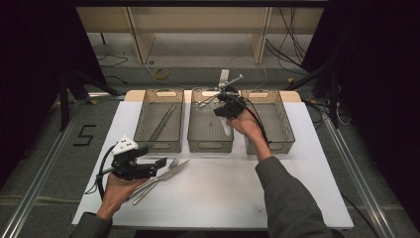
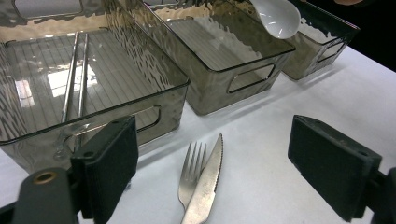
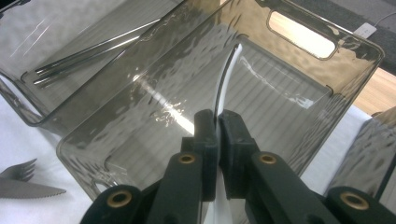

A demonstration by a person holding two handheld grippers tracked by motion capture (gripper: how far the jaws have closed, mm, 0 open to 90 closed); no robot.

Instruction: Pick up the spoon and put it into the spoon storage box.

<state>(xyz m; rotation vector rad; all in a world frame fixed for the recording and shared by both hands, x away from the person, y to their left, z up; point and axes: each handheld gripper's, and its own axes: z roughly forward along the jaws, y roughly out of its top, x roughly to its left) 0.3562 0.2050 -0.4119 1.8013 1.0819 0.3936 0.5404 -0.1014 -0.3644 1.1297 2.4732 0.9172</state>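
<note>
1. Over middle bin (image 3: 299, 70), at 12 o'clock on desk (image 1: 223, 193): white spoon (image 3: 223, 86) pinched tight in right gripper (image 3: 217, 122) fingers, long axis running away toward far wall.
2. Left gripper (image 2: 212, 154): fingers wide, empty, near fork (image 2: 191, 170) and knife (image 2: 205, 184).

1. The white table (image 1: 297, 148) is lit brightly from above; the surroundings are left dark.
2. Glare is seen on the rippled smoky bins (image 2: 140, 60).
3. The near jaws are rendered soft and slightly blurred.
</note>
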